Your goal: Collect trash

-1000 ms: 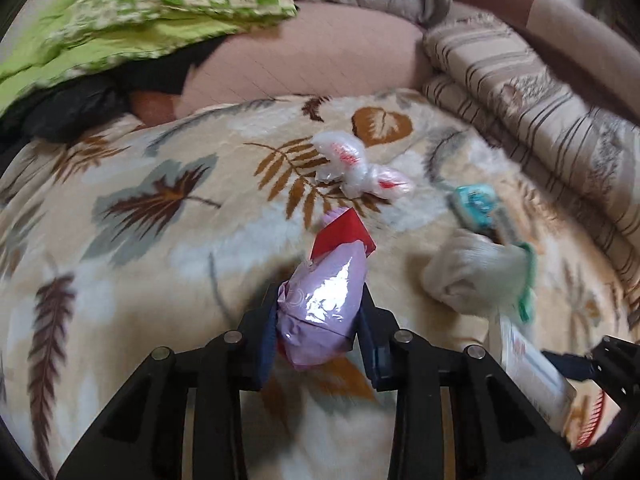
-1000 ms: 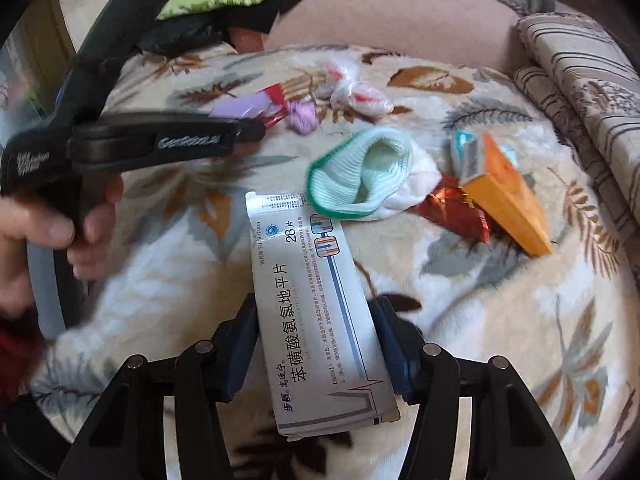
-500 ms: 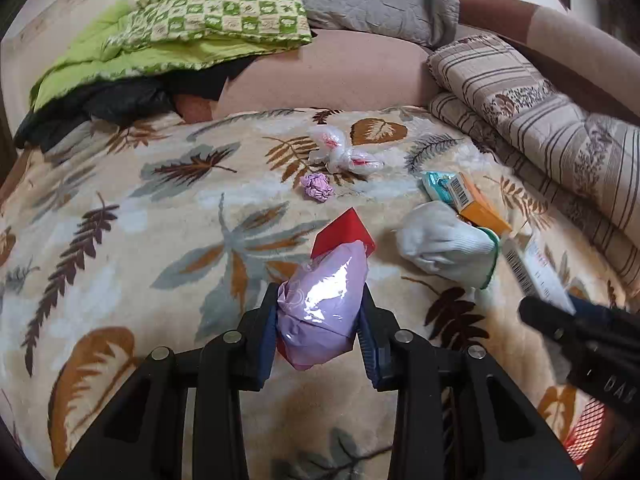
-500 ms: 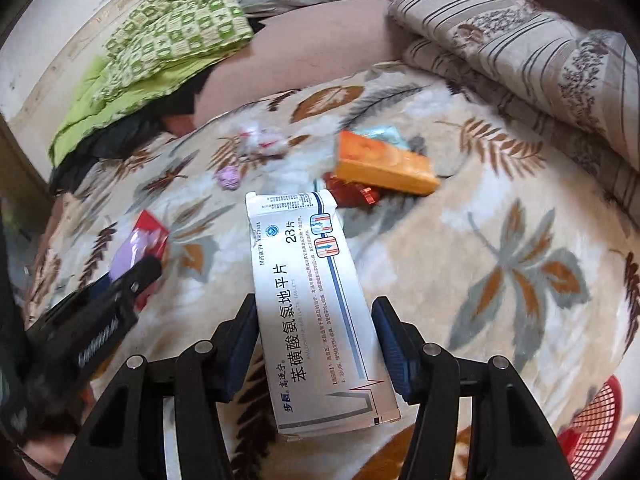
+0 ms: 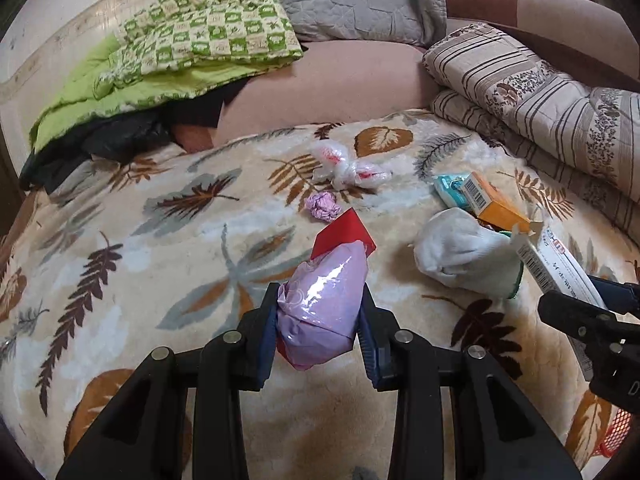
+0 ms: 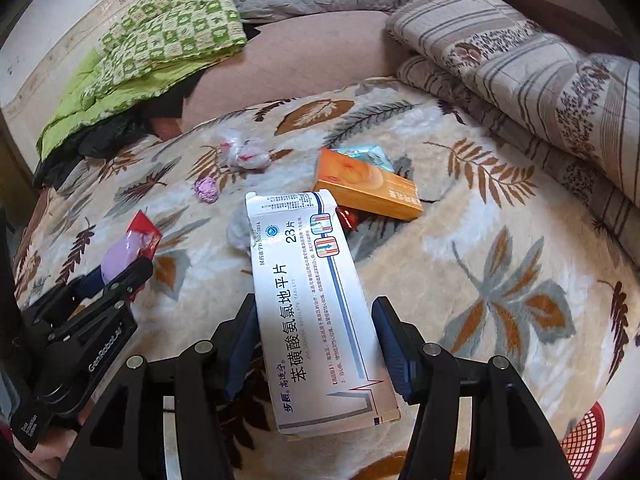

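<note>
Both loads lifted clear of the leaf-print blanket (image 5: 168,248) now: left gripper (image 5: 320,320) clamps the crinkly lilac plastic wrapper (image 5: 322,312), right gripper (image 6: 316,344) the white cardboard tablet box (image 6: 312,312) (basket next, presumably).

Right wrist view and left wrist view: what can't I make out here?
- White sock: mostly hidden behind the medicine box in the right wrist view.
- Red basket: cut off by the frame's lower right corner in both views.
- Red foil wrapper: mostly covered by the medicine box and the orange box.
- Teal packet: partly under the orange box in the left wrist view; print too small to read.
</note>
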A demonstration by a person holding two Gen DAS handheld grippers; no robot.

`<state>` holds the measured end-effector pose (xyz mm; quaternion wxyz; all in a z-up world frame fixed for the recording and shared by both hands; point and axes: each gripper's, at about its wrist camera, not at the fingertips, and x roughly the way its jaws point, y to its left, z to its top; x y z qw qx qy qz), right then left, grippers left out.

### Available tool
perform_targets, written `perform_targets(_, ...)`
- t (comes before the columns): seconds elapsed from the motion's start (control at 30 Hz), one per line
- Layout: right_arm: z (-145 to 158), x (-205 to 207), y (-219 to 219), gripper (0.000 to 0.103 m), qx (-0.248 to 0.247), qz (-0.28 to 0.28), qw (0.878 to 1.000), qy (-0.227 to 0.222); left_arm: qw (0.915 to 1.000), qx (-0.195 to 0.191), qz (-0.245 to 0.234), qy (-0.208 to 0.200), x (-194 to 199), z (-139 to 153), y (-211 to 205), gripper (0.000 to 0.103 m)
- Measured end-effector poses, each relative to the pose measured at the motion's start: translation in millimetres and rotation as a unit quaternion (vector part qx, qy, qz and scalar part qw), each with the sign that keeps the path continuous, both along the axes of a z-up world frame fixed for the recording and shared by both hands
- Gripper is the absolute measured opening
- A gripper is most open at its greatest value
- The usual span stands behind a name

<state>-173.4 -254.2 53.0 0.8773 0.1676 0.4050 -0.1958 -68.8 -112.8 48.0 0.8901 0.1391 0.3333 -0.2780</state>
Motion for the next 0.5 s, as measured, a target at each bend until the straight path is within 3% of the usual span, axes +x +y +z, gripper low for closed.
perform_targets(0.5, 3.7, -7.3, -3.6, 0.061, -0.014, -0.013, 1.0, -0.001, 0.9996, 0.007, -0.016, -0.021, -11.4, 3.7, -5.5, 0.035)
